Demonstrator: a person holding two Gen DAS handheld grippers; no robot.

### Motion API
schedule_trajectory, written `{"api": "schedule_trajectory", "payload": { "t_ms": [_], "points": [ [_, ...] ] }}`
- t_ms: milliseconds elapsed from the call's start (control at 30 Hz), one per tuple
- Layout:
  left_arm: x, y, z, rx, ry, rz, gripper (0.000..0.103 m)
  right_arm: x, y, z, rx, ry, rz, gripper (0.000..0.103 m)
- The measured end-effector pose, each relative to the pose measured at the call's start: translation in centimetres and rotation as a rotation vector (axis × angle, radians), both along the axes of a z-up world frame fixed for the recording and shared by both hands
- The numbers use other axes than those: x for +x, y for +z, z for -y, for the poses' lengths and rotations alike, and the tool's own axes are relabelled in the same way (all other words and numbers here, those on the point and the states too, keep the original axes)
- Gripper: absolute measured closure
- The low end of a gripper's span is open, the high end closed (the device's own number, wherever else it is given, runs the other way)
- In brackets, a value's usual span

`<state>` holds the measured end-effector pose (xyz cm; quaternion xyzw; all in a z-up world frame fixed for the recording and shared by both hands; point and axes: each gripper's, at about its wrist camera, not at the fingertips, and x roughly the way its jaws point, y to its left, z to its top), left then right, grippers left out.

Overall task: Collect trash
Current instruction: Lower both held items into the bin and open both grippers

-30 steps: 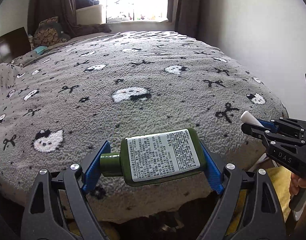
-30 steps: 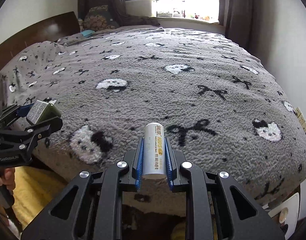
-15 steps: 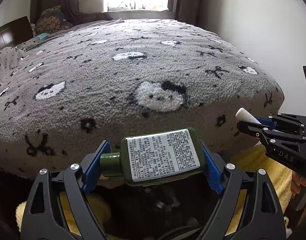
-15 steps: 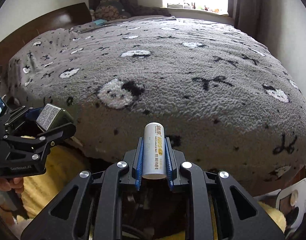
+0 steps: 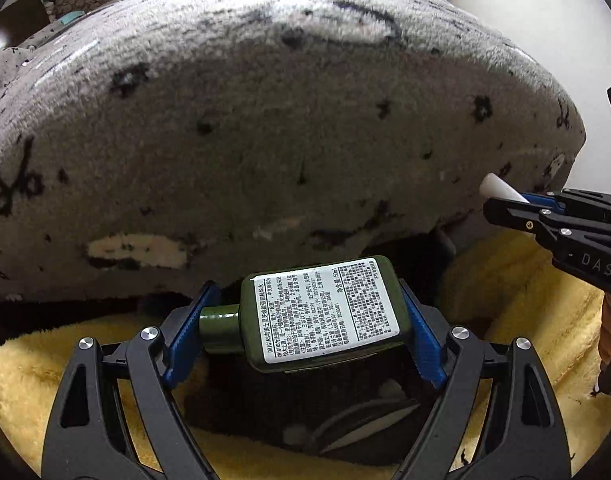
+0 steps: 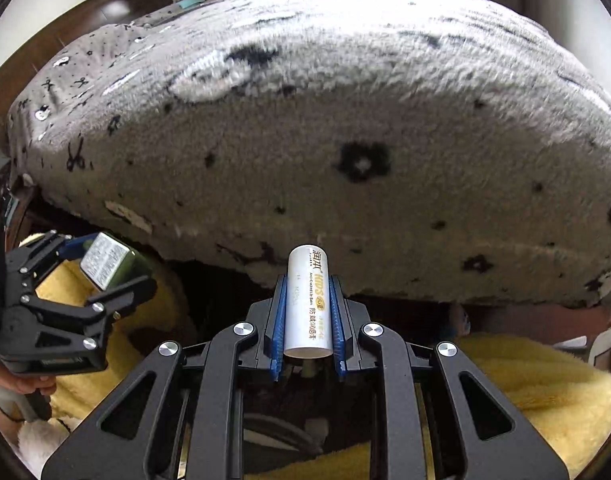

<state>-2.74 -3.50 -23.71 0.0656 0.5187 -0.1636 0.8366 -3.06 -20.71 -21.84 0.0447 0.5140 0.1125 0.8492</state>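
A dark green bottle with a white printed label lies crosswise between the blue pads of my left gripper, which is shut on it, cap to the left. My right gripper is shut on a white lip-balm tube that stands up between its pads. Each gripper shows in the other's view: the right gripper with its white tube at the right edge, the left gripper with the green bottle at the left. Both hang low over a dark opening ringed by yellow fluffy fabric.
The grey fleece blanket with black bows and white cat faces covers the bed and drapes down close in front. A wooden headboard and cushions lie at the far end. A white wall rises on the right.
Both grippers have sunk below the bed's top and tipped downward, still holding their items. The bed's top surface has given way to its draped side, and the yellow fabric now fills the foreground.
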Motion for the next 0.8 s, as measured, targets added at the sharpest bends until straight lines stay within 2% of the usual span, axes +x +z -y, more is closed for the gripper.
{"api": "schedule_trajectory", "payload": {
  "t_ms": [333, 567, 800],
  "points": [
    [-0.4, -4.5, -0.2, 0.011, -0.023, -0.140, 0.022, 1.1, -4.2, -1.1, 0.081, 0.031, -0.117, 0.082],
    [-0.5, -5.9, -0.1, -0.004, -0.044, -0.198, 0.022, 1.4, -6.3, -1.8, 0.108, 0.034, -0.176, 0.082],
    [-0.3, -6.4, 1.0, 0.008, -0.056, -0.221, 0.021, 1.9, -6.8, -2.6, 0.084, 0.041, -0.180, 0.082]
  ]
}}
